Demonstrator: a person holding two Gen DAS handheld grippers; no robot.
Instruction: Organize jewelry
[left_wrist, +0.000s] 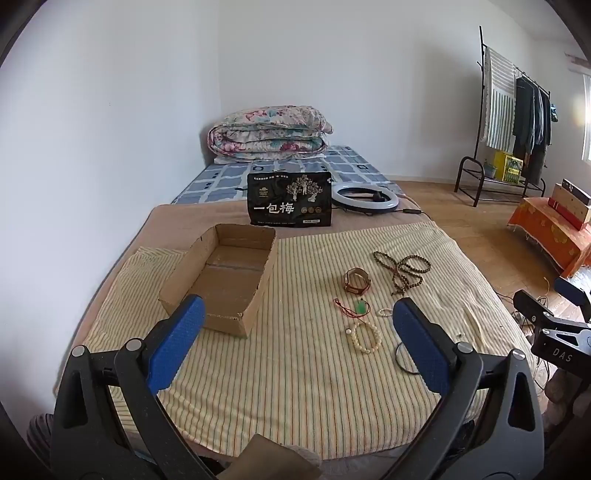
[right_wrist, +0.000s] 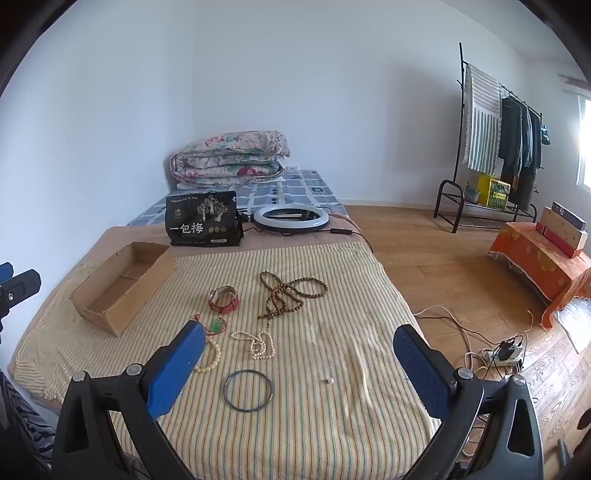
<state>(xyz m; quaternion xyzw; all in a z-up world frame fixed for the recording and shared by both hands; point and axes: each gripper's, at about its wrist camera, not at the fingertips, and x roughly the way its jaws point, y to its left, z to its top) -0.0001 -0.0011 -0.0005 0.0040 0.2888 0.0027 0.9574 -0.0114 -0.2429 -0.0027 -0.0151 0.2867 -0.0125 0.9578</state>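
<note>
An empty open cardboard box sits on the striped cloth at the left. To its right lie a brown bead necklace, a red-strapped watch, a green pendant on red cord, a cream bead bracelet, a pearl strand, a dark bangle and a small pearl stud. My left gripper is open and empty, above the cloth's front. My right gripper is open and empty, above the bangle.
A black snack bag and a ring light stand behind the cloth, with a folded quilt further back. A clothes rack, an orange-covered bench and floor cables are at the right.
</note>
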